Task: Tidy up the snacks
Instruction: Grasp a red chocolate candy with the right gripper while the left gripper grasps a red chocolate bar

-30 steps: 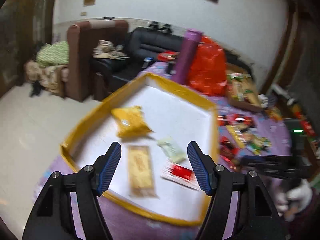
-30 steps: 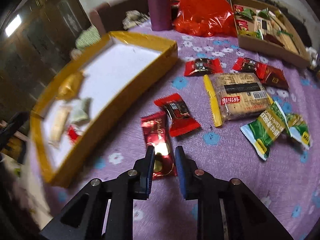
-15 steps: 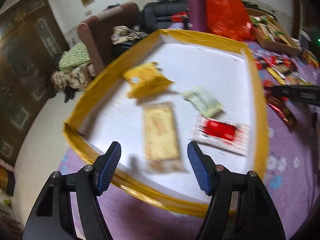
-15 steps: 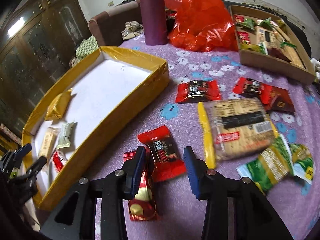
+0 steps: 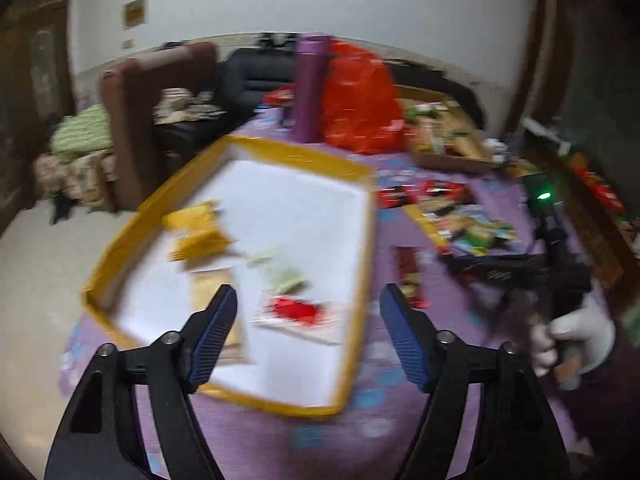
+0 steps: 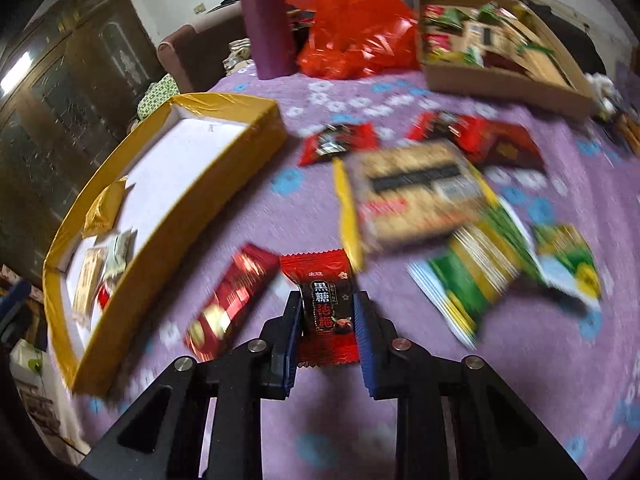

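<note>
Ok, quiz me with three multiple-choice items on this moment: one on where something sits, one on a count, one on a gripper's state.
1. Where does the yellow tray sit relative to the right gripper?
A. to its left
B. to its right
C. directly beneath it

2. How many snacks lie in the yellow tray?
A. one
B. four
C. seven

3. What is the state of the right gripper?
A. open and empty
B. shut on the red candy
C. shut on a green packet

Answers: 1 A, the tray fills the left of the right wrist view. 2 B, both views show four packets on the white floor. 3 B, the jaws press both sides of the red wrapper.
</note>
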{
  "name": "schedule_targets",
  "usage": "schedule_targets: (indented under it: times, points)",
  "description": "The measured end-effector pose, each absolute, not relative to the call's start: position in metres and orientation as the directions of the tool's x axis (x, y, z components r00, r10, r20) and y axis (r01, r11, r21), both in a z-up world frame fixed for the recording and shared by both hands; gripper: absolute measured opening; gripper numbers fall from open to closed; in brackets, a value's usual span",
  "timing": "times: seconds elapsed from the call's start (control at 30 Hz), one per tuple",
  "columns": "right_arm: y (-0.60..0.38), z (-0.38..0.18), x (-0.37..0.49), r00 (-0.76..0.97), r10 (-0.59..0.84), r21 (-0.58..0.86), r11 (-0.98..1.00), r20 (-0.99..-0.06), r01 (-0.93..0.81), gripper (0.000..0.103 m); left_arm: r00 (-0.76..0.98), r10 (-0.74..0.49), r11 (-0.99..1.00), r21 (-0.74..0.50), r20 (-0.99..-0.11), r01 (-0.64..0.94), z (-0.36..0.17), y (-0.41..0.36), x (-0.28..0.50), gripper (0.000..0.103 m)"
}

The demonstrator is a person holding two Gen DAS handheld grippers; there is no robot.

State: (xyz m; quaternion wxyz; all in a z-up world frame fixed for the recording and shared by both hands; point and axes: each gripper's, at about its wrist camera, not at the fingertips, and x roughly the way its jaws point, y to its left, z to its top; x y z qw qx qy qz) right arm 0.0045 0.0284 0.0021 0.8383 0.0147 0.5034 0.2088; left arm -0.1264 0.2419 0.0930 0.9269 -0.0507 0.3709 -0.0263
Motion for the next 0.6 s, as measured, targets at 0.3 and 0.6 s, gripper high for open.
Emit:
schedule_targets:
  times: [0.3,0.6]
  points:
    - [-0.045,-0.003,-0.011,0.437,0.454,0.390,0.891,-0.776,-0.233,0.026,0.557,-0.244,0.966,-0.151,-0.794,0.208,0.051,0.154,-0.048,0.079]
    - [-0.058,-0.005,-0.014,0.452,0.504,0.440,0.863,-0.736,-0.247,0.026,0.511,-0.036,0.982,0.065,-0.859,0.178,0.012,0.129,-0.004,0.057]
